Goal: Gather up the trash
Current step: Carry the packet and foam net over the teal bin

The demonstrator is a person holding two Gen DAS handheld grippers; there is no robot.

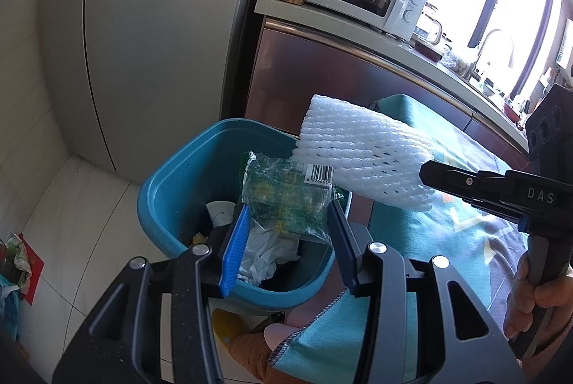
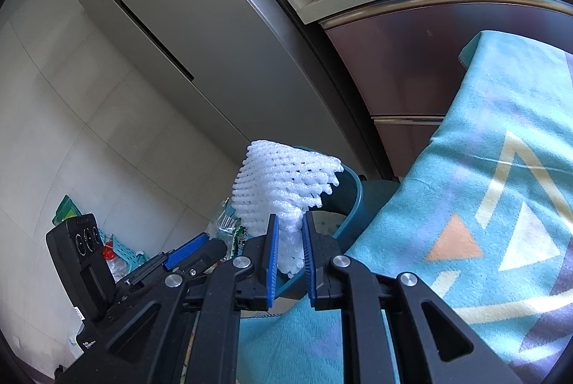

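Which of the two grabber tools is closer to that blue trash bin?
Left. The left gripper hangs right over the blue bin, clamping a clear plastic wrapper above the trash inside. The right gripper stands off beside the rim, over the patterned cloth, pinching a white foam net.

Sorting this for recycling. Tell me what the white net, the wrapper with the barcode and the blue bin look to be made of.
White net: seemingly soft foam mesh, matte, woven of puffy strands that squash between the right gripper fingers.
Wrapper: thin clear plastic film, glossy, crinkled, printed in green, held by the left gripper.
Blue bin: probably moulded plastic, smooth with a dull sheen and rolled rim.
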